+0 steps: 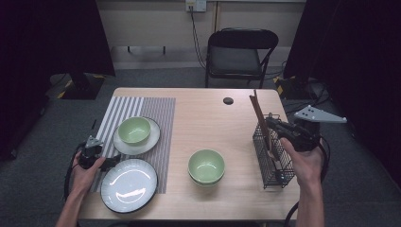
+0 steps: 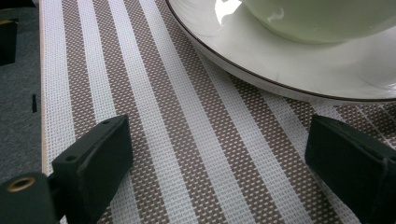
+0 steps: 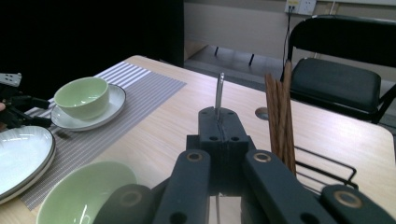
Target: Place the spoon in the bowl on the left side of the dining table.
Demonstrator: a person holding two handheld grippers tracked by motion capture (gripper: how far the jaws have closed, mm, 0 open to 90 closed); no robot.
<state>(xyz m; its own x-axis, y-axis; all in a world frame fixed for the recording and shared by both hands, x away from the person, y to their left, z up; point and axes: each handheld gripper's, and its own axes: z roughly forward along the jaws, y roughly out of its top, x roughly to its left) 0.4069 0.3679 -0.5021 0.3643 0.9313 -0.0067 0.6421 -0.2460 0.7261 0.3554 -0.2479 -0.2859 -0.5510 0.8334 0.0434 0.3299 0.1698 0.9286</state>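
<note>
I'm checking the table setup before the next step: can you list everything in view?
placemat: 1, grey-and-white striped, table's left side
green bowls: 2; one on the small white plate, one at table centre
large white plate: 1, dark-rimmed, near left edge
wire caddy: 1, black, right side
brown chopsticks: a bundle, upright in caddy
metal utensil: 1, silver, clamped in right hand-held gripper
chair: 1, black, behind table
left hand-held gripper: open, over placemat
right hand-held gripper: shut, above caddy
</note>
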